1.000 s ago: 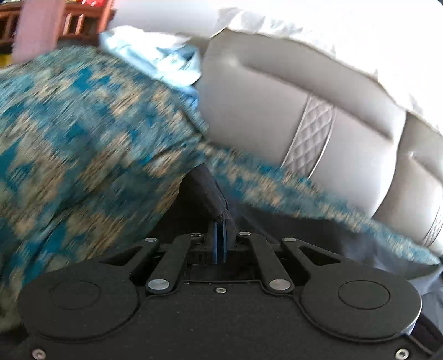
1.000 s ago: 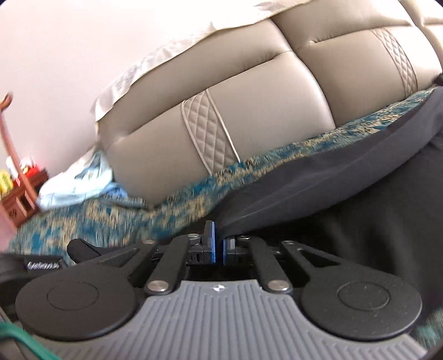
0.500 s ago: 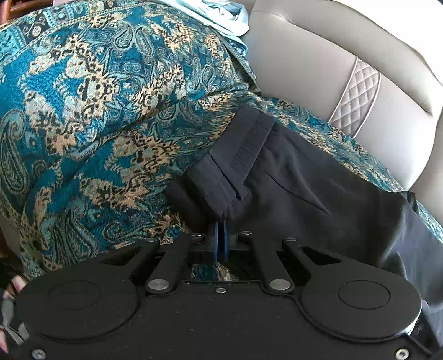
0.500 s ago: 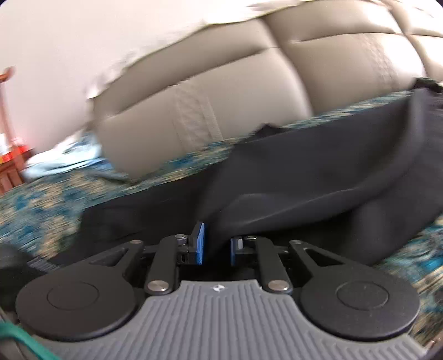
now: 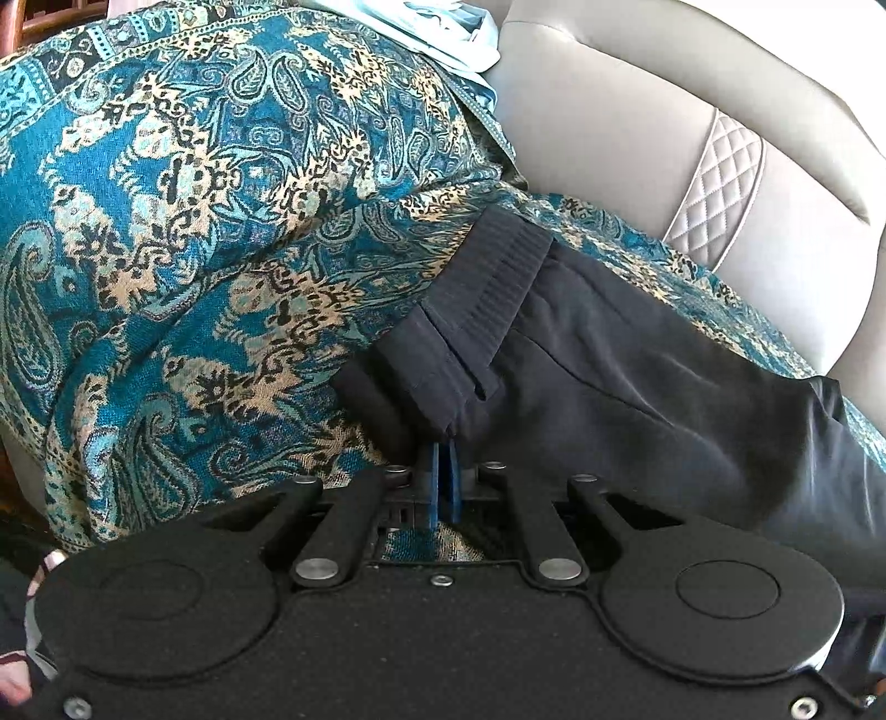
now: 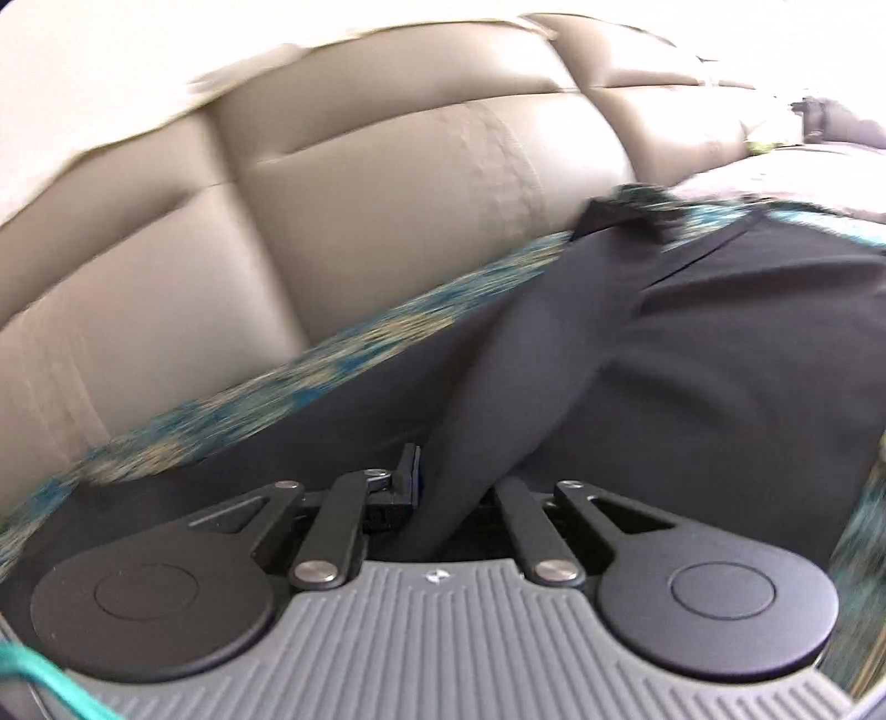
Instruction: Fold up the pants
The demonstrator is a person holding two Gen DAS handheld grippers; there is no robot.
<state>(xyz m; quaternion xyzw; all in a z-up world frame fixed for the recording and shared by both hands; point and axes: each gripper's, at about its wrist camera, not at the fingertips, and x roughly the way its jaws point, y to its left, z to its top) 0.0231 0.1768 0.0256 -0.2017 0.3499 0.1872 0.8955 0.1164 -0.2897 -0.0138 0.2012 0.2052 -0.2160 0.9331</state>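
Note:
Black pants [image 5: 637,376] lie across a teal paisley sofa cover [image 5: 194,232], ribbed waistband [image 5: 493,277] towards the left. My left gripper [image 5: 443,471] is shut on the near corner of the waistband, low over the cover. In the blurred right wrist view the pants [image 6: 720,360] stretch away to the right. My right gripper [image 6: 448,482] has its jaws closing with a thick taut fold of the black fabric between them. That fold touches the left blue pad [image 6: 412,471] and hides the right finger.
The beige leather sofa backrest [image 5: 664,111] [image 6: 360,194] rises just behind the pants. A light blue cloth [image 5: 454,33] lies at the top of the cover beside the backrest. At the lower left, the cover drops over the seat edge [image 5: 33,443].
The left gripper came down with the waistband corner onto the cover, then stayed still. The right gripper swung to the right along the pants; its jaws parted and now have a fold between them.

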